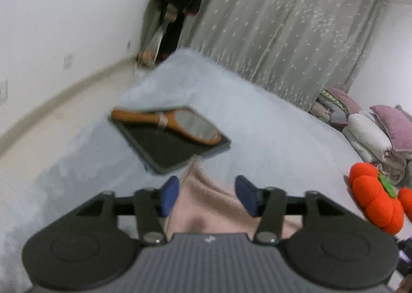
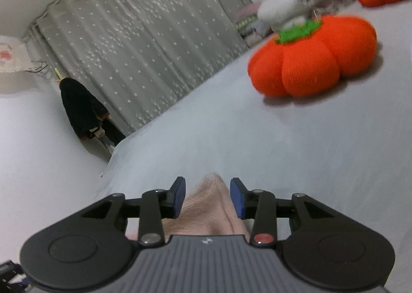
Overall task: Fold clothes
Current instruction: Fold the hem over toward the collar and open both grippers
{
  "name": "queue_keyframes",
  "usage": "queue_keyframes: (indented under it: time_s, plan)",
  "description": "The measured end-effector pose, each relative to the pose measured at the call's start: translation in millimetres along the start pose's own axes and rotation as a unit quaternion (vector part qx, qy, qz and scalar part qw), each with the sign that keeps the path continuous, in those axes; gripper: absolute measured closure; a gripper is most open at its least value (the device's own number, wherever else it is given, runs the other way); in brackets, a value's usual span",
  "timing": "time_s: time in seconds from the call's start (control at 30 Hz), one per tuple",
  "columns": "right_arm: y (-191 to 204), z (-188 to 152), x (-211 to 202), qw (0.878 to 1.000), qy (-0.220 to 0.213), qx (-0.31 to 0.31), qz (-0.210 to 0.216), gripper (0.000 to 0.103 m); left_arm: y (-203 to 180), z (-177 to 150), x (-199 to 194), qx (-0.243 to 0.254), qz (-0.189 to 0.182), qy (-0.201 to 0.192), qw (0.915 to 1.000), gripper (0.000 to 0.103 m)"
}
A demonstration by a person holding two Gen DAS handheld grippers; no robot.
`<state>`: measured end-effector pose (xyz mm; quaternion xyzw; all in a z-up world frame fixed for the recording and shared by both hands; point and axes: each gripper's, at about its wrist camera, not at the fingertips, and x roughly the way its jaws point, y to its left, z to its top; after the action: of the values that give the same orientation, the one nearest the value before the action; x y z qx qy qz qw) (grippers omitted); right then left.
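Observation:
A pale pink garment (image 1: 206, 200) lies on the light blue bed (image 1: 270, 138). In the left wrist view my left gripper (image 1: 207, 194) is open, its blue pads on either side of a corner of the cloth. In the right wrist view my right gripper (image 2: 208, 196) is open too, with another pointed corner of the pink garment (image 2: 209, 205) between its blue pads. Neither pair of pads presses the cloth. The rest of the garment is hidden under the grippers.
A dark tray (image 1: 170, 146) with a wooden hand mirror (image 1: 180, 125) lies just beyond the cloth. Orange pumpkin cushions (image 2: 314, 56) sit on the bed to the right. Stacked pillows and bedding (image 1: 370, 128) line the far side, a grey curtain (image 1: 270, 27) behind.

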<state>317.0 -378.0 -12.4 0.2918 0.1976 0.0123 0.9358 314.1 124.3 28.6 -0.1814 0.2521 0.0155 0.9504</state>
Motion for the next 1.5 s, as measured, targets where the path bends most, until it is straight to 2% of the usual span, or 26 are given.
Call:
queue_keyframes:
  time_s: [0.1,0.2,0.3,0.4,0.53,0.6,0.63,0.67,0.73,0.8,1.0,1.23,1.5]
  plan:
    - [24.3,-7.3,-16.1,0.999,-0.01,-0.049,0.007,0.064,-19.9,-6.1,-21.7,0.035,-0.015,-0.021,0.999,0.037]
    - [57.9,-29.7,-17.7,0.993,0.003,-0.117,0.018,0.064,-47.1,-23.4,-23.3,0.087,-0.045,-0.003,0.9951,0.041]
    - [86.4,-57.6,-4.0,0.983,0.032,-0.182,0.018,0.064,-75.4,-51.3,-9.4,0.158,-0.047,0.017,0.9862,0.049]
    - [105.0,-85.2,16.7,0.971,0.065,-0.229,0.008,0.064,-92.5,-80.1,15.1,0.21,-0.033,0.027,0.9767,0.05]
    - [89.5,-101.0,42.1,0.972,0.07,-0.225,-0.005,0.067,-84.6,-88.6,29.0,0.211,-0.026,0.026,0.9767,0.047]
    - [73.8,-100.8,50.7,0.977,0.07,-0.2,0.001,0.07,-80.0,-92.1,35.3,0.21,-0.023,0.026,0.977,0.047]
    - [64.5,-97.5,52.9,0.982,0.067,-0.176,0.006,0.077,-77.7,-93.9,38.5,0.21,-0.021,0.026,0.9771,0.047]
    - [54.6,-93.1,54.1,0.987,0.064,-0.147,0.009,0.089,-75.4,-95.7,41.7,0.21,-0.02,0.026,0.9773,0.047]
    - [35.1,-85.3,55.4,0.994,0.057,-0.088,0.018,0.099,-70.8,-99.3,48.1,0.209,-0.017,0.026,0.9775,0.047]
    - [23.7,-80.5,56.0,0.996,0.061,-0.052,0.027,0.103,-66.3,-102.8,54.5,0.208,-0.014,0.025,0.9778,0.047]
    - [36.9,-80.6,49.6,0.994,0.056,-0.092,0.003,0.103,-58.9,-104.4,59.3,0.204,-0.012,0.025,0.9787,0.046]
    - [53.5,-83.0,38.0,0.99,0.044,-0.131,-0.019,0.097,-59.2,-100.5,67.7,0.198,-0.015,0.026,0.9797,0.046]
    - [66.7,-77.8,21.2,0.977,0.049,-0.194,-0.07,0.095,-54.5,-100.7,69.2,0.189,-0.021,0.026,0.9814,0.046]
